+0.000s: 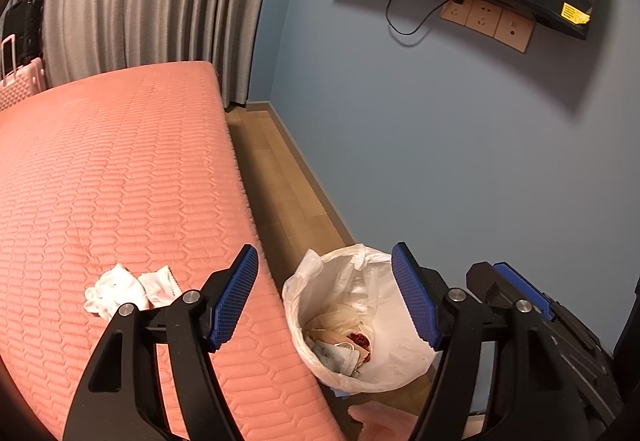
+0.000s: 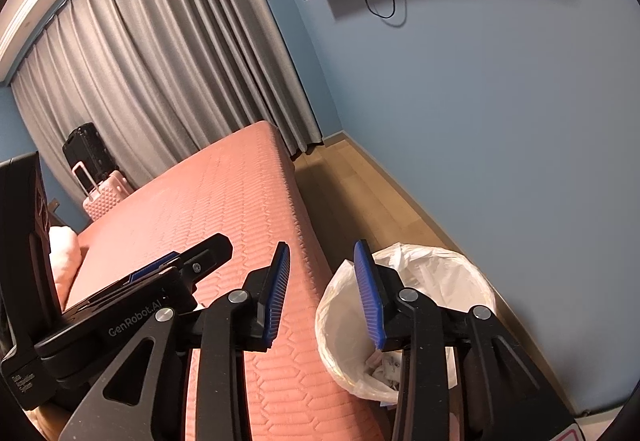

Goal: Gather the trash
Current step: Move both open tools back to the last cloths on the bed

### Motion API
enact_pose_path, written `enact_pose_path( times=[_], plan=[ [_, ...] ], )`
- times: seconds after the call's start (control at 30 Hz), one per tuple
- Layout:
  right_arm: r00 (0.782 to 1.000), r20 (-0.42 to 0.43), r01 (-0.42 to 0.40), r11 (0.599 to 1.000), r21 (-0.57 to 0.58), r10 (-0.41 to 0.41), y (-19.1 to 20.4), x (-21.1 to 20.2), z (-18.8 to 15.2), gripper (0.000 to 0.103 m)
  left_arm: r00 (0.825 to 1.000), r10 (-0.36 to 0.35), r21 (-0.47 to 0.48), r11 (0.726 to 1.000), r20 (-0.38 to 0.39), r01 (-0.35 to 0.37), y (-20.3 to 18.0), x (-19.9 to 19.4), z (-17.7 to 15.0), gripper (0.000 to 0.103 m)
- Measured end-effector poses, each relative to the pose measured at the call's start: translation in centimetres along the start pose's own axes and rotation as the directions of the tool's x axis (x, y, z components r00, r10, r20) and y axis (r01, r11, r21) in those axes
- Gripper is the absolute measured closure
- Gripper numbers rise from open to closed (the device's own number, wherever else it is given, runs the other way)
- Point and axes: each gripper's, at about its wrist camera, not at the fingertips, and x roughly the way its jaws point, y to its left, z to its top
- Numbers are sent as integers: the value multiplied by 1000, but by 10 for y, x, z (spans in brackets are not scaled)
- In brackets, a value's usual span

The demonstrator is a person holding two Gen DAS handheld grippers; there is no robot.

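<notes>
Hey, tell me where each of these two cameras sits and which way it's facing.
Left wrist: sits on the left claw, facing down over the pink bed edge, white tissues and lined trash bin; the right claw's tip shows at right, open.
Right wrist: sits on the right claw, facing along the bed toward the grey curtains; the left claw's body shows at left.
Shared: bed, bin, curtains, blue wall, suitcases.

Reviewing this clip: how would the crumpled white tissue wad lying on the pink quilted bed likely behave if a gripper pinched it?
The crumpled white tissue wad looks soft and creased, so it would probably squash flat between the pads rather than resist. It seems very light for its bulk. It lies as two loosely joined lumps on the pink quilted bed, so one part might separate or dangle.
</notes>
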Motion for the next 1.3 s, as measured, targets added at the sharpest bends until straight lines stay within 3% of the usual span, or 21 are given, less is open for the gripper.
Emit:
enact_pose_path(
  times=[0.4,0.7,0.87,1.3],
  plan=[
    [998,-42,-38,998,-55,36,38,17,-13,64,999,42,-85,995,-14,-43,48,-6,-9,36],
    [993,-98,-69,993,-100,59,72,39,-31,59,993,114,-163,980,-26,-117,100,-10,-21,21],
    [988,-141,-80,989,-123,63,89,59,-42,56,984,171,-202,963,-59,-179,136,-4,-33,12],
    [945,-326,-99,980,-175,37,139,156,-94,55,945,248,-313,899,-214,-307,244,34,-75,11]
  ],
)
